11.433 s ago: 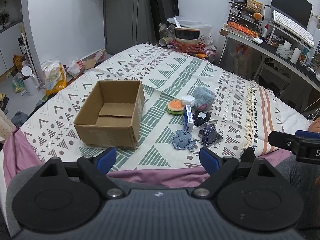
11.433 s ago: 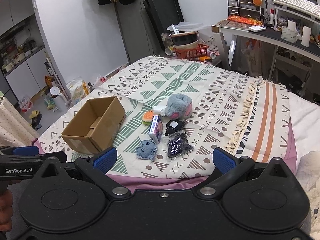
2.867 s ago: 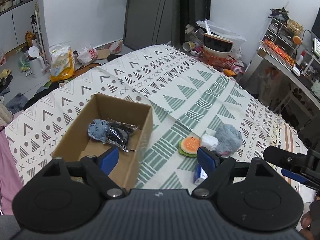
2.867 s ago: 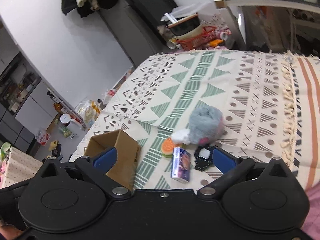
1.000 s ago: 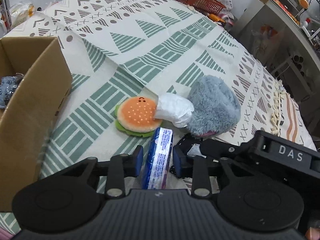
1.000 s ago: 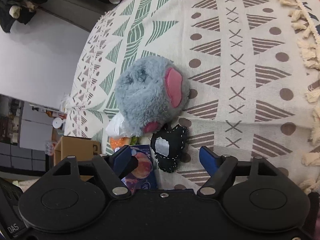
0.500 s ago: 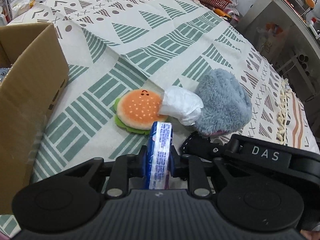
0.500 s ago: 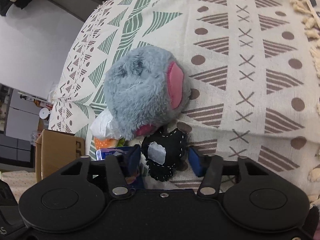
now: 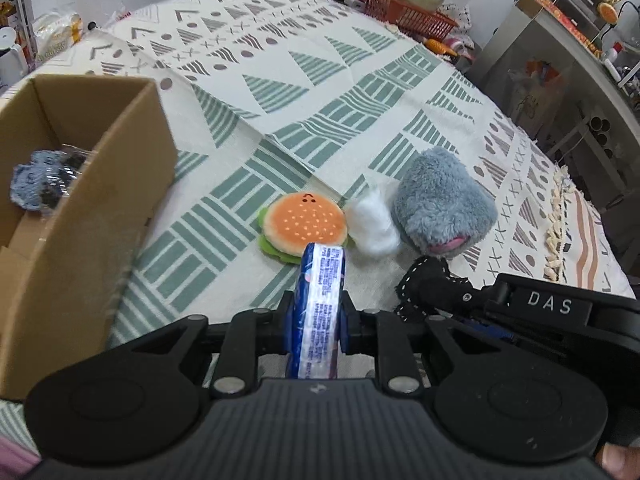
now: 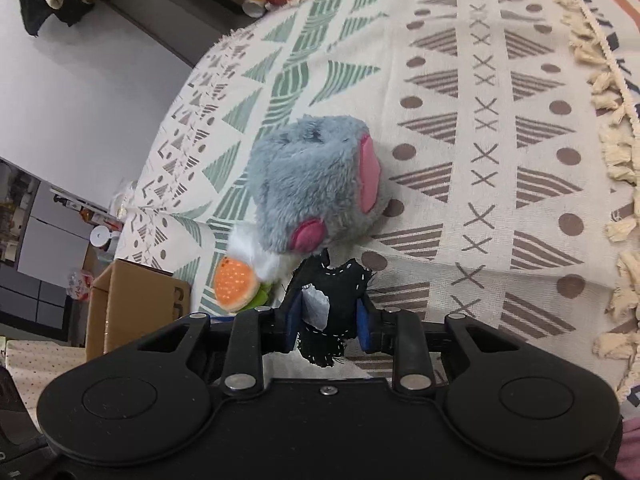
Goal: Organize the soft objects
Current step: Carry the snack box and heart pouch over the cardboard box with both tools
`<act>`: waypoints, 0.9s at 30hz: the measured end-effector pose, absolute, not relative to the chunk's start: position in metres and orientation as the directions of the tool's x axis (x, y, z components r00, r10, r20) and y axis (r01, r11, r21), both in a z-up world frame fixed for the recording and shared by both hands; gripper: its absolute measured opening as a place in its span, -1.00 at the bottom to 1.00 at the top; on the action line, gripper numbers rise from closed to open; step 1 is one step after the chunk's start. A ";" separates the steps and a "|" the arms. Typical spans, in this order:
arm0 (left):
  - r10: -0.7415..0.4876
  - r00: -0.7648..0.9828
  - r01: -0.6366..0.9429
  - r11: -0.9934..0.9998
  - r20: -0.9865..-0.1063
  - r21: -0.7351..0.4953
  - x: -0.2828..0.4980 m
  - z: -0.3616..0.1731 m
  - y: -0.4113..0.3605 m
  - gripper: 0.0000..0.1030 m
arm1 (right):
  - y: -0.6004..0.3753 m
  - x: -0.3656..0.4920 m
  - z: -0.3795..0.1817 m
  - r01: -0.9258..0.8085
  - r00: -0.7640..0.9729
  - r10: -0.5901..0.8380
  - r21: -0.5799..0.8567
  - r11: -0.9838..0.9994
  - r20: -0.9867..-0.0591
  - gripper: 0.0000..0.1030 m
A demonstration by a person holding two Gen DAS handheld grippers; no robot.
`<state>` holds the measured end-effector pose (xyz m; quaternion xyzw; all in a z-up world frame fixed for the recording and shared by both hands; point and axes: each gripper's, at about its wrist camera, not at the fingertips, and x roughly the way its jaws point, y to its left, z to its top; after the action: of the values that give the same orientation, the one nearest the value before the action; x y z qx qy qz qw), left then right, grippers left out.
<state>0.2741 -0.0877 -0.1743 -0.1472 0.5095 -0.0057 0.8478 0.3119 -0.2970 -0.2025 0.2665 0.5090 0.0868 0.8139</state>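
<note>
My left gripper [image 9: 316, 318] is shut on a blue tissue pack [image 9: 320, 304], held edge-up above the patterned blanket. My right gripper [image 10: 326, 320] is shut on a black felt toy [image 10: 338, 300] with white stitching; the same black felt toy [image 9: 430, 284] shows in the left wrist view. A burger plush [image 9: 302, 224], a white soft lump [image 9: 372, 222] and a grey fluffy plush [image 9: 442, 202] lie just beyond. The cardboard box [image 9: 92, 208] on the left holds a blue denim toy [image 9: 32, 182] and a dark packet [image 9: 60, 184].
The blanket [image 10: 500, 128] has a tasselled fringe [image 10: 616, 152] on the right. A red basket [image 9: 408, 10] and clutter sit past the bed's far end, and a desk [image 9: 572, 36] stands at the right. The box [image 10: 132, 300] is at the right wrist view's lower left.
Both grippers have lifted slightly with their loads. The right gripper's fingers have closed tighter on the black felt toy. The left gripper still clamps the tissue pack.
</note>
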 end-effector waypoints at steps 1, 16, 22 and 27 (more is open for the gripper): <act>-0.158 0.487 -0.141 0.956 -0.859 -0.256 0.271 -0.171 -0.086 -0.61 | -0.296 0.309 -0.200 0.125 0.473 0.412 0.522 0.843 -0.779 -0.46; -0.147 0.562 -0.132 0.956 -0.814 -0.263 0.243 -0.115 -0.060 -0.61 | -0.282 0.275 -0.156 0.052 0.574 0.434 0.560 0.827 -0.694 -0.46; -0.141 0.592 -0.143 0.950 -0.793 -0.276 0.231 -0.098 -0.045 -0.61 | -0.274 0.264 -0.140 0.026 0.584 0.437 0.554 0.832 -0.684 -0.46; -0.132 0.613 -0.160 0.945 -0.779 -0.285 0.221 -0.087 -0.029 -0.61 | -0.265 0.252 -0.120 -0.001 0.611 0.426 0.538 0.843 -0.667 -0.46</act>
<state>0.2206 -0.0288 -0.0874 -0.1655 0.4399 0.0080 0.8826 0.2519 -0.2649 -0.1196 0.2511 0.4230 0.1240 0.8618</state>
